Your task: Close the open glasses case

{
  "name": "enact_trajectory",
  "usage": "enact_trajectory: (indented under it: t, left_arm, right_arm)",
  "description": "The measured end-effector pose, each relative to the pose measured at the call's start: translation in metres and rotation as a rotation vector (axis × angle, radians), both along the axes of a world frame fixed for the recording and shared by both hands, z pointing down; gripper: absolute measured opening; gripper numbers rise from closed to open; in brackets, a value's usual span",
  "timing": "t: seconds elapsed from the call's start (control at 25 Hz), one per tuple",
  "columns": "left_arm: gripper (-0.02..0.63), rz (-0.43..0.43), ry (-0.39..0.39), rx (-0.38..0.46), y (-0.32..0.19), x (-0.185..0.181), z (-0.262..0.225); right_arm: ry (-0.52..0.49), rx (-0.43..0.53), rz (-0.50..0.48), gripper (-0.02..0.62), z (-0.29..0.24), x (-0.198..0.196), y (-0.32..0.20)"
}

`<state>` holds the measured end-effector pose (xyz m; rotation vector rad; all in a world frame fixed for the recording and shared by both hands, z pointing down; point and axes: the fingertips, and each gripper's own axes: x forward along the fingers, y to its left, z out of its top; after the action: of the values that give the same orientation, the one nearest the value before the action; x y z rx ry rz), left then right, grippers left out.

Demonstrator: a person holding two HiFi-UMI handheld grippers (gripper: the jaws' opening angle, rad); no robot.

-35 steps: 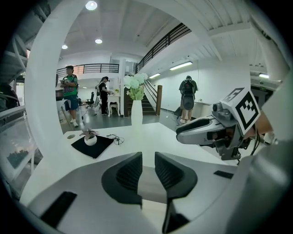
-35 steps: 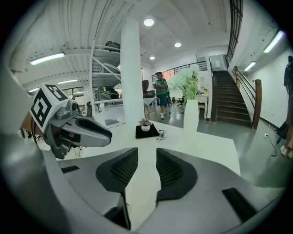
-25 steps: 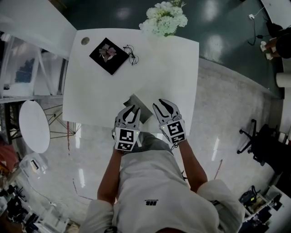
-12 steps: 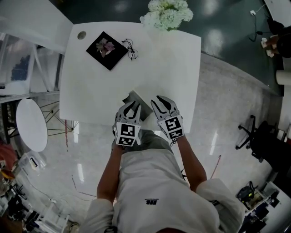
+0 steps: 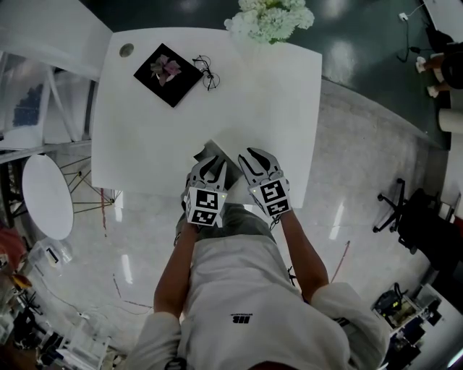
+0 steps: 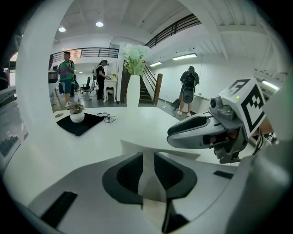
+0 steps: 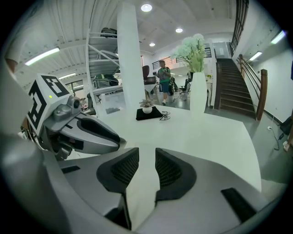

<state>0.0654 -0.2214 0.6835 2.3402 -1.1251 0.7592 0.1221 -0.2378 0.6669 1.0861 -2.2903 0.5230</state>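
Open grey glasses case (image 5: 207,152) lay at near edge of white rectangular table (image 5: 253,94), lid raised as a pale flap. Left gripper (image 5: 210,165) was right over it. Jaws stood a narrow slit apart, flap showing thru the slit. Judged lined up w/ the lid, not pinched. Right gripper (image 5: 255,157) was just beside the case on its R side, jaws slightly apart w/ only bare tabletop between, nothing held. Far side of table, well apart from the work: black square mat w/ small potted plant (image 5: 168,72), thin wire-frame spectacles (image 5: 206,72), white flower bunch in vase (image 5: 271,18). The spectacles were not in the case. Step in hand, as judged: approach done, lid not yet down. To do it well: steady the base w/ R gripper so it can't skid off the near edge. Push lid from its top edge w/ L, fold toward the hinge, then press flat till it seats. Go slow, since the light case prob. slides easily on the smooth top.
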Motion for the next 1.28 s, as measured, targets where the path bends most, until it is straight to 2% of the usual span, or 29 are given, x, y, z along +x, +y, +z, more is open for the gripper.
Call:
enact_trajectory:
  t: [0.44, 0.72, 1.28]
  left_arm:
    - [0.091, 0.016, -0.006, -0.014, 0.002, 0.009, 0.010]
    - [0.091, 0.002, 0.022, -0.015, 0.005, 0.010, 0.008]
    - [0.089, -0.005, 0.028, -0.020, 0.016, 0.005, 0.009]
  right_arm:
    - [0.019, -0.017, 0.000, 0.109, 0.014, -0.001, 0.004]
    - [-0.013, -0.012, -0.010, 0.109, 0.008, -0.009, 0.009]
    - [-0.031, -0.010, -0.031, 0.104, 0.007, -0.020, 0.020]
